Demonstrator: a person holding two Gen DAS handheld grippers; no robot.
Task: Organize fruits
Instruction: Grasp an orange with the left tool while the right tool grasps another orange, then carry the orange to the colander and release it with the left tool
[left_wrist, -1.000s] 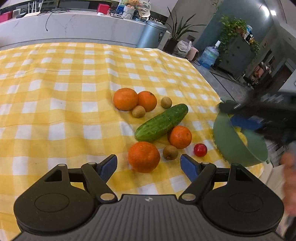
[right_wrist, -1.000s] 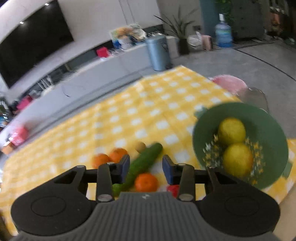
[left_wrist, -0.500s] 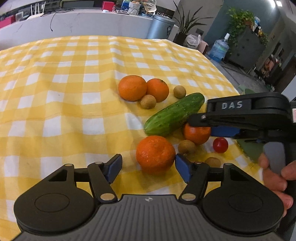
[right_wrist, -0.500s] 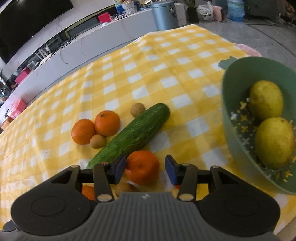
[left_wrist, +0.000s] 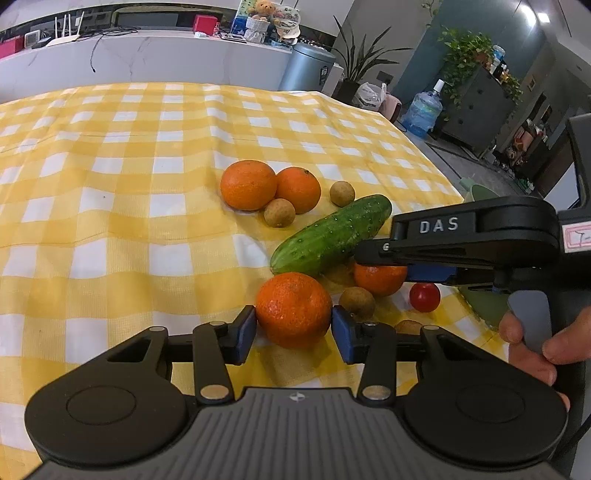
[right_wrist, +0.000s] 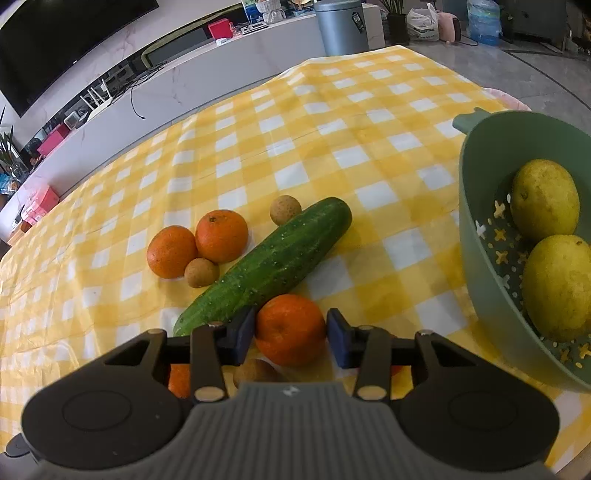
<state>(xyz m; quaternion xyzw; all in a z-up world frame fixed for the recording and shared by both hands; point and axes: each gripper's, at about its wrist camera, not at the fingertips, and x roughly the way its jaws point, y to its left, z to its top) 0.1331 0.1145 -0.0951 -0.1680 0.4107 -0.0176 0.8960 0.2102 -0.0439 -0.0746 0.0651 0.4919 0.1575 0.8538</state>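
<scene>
On the yellow checked cloth, my left gripper (left_wrist: 293, 332) straddles the nearest orange (left_wrist: 293, 306). Its jaws are closing and both blue pads touch the fruit's sides. My right gripper (right_wrist: 290, 332) is closing on a smaller orange (right_wrist: 290, 328) just in front of the cucumber (right_wrist: 269, 262), pads against its sides. In the left wrist view that right gripper (left_wrist: 384, 258) reaches in from the right over the same orange (left_wrist: 380, 280), held by a hand (left_wrist: 532, 343). Two more oranges (left_wrist: 248, 184) (left_wrist: 298, 189) sit behind the cucumber (left_wrist: 332, 236).
A green colander bowl (right_wrist: 476, 229) at the table's right edge holds two lemons (right_wrist: 545, 199) (right_wrist: 557, 286). Small brown fruits (left_wrist: 279, 212) (left_wrist: 342, 193) (left_wrist: 357, 302) and a cherry tomato (left_wrist: 424, 297) lie among the oranges. A counter stands beyond the table.
The left jaws have narrowed from wide apart to the sides of the front orange. The right gripper has come down beside the cucumber and now has the smaller orange between its pads.
</scene>
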